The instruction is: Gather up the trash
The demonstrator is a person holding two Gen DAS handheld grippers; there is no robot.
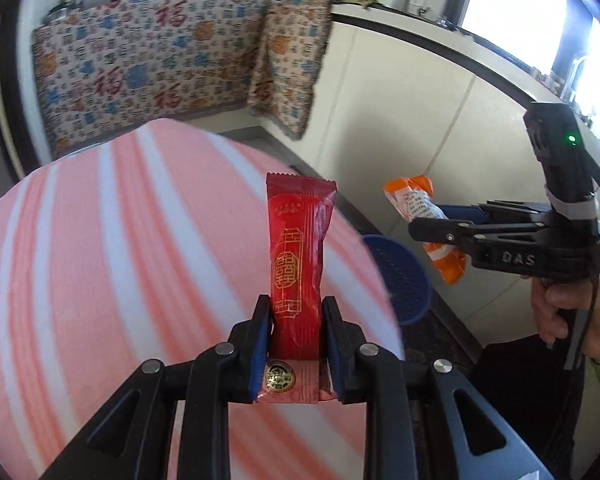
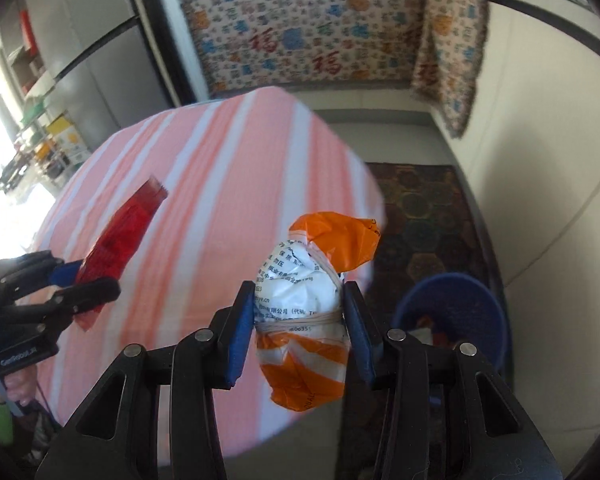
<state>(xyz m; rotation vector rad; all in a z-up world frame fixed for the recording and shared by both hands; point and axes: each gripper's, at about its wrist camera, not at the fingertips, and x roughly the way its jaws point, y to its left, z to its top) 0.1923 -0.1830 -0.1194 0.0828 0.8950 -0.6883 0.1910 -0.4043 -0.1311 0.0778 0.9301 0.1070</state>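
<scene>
1. Left hand-held gripper (image 1: 296, 344): blue-padded jaws clamped on the lower part of a red wrapper (image 1: 298, 256). The wrapper stands upright at centre frame, above the pink-and-white striped surface (image 1: 100, 260).
2. Red wrapper: long, glossy sachet with a serrated top edge, gold line ornament down its face and a round gold seal near the bottom. Small gold writing near the top is too fine to read.
3. Right hand-held gripper (image 2: 298, 320): jaws clamped on both sides of an orange-and-white packet (image 2: 308, 312). It is held off the surface edge, with the blue basket (image 2: 452, 312) at 3 o'clock of it, lower down on the floor.
4. Packet: crumpled plastic, orange at both ends, white in the middle with black Chinese print, bound by a rubber band. Only fragments are legible: ".cn" and some digits.
5. Left wrist view: the right tool's body at 3 o'clock reads "DAS", with a green light lit above.
6. Right wrist view: the left tool at 9 o'clock carries a label, blurred, perhaps "GenRobot".
</scene>
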